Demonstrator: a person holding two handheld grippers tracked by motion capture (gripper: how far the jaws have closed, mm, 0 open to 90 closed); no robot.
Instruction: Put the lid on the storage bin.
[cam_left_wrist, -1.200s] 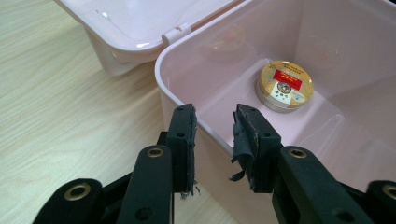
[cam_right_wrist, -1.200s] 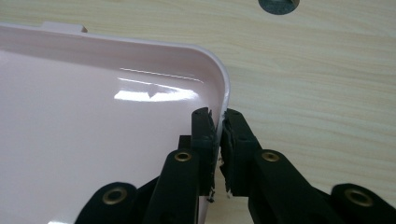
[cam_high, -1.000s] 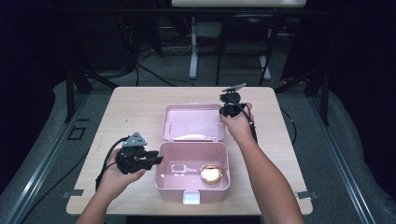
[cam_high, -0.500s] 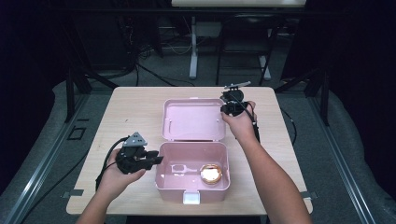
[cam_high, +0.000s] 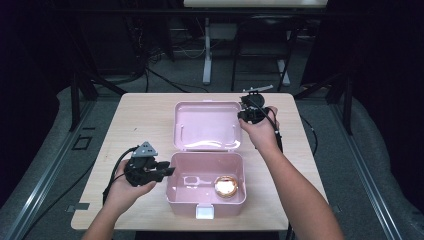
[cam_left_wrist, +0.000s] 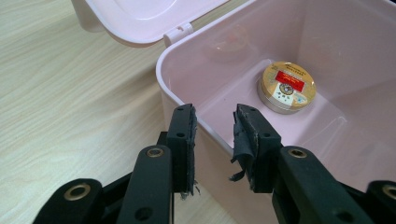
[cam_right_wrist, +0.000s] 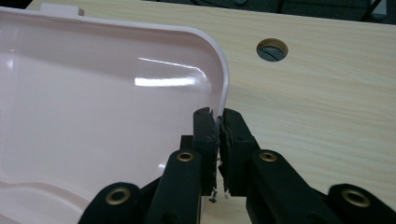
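A pink plastic box (cam_high: 172, 197) stands open near the table's front edge, its lid (cam_high: 207, 125) thrown back behind it. Inside, at the right, lies a round gold tin (cam_high: 226, 186) with a red label (cam_left_wrist: 286, 86). My left gripper (cam_high: 167, 171) straddles the box's left wall (cam_left_wrist: 210, 135), which runs slantwise between the pads and touches both. My right gripper (cam_high: 242, 115) is shut on the right edge of the lid (cam_right_wrist: 93, 93), near its far corner, with the jaws (cam_right_wrist: 218, 116) almost together on the thin rim.
The box sits on a light wooden table (cam_high: 140, 120) with bare wood to the left and right. A round cable hole (cam_right_wrist: 272, 49) lies beyond the lid's corner. A white latch (cam_high: 203, 212) is on the box's front. Dark floor, cables and stands surround the table.
My right gripper has risen slightly while holding the lid's edge. The left gripper and the box have stayed put.
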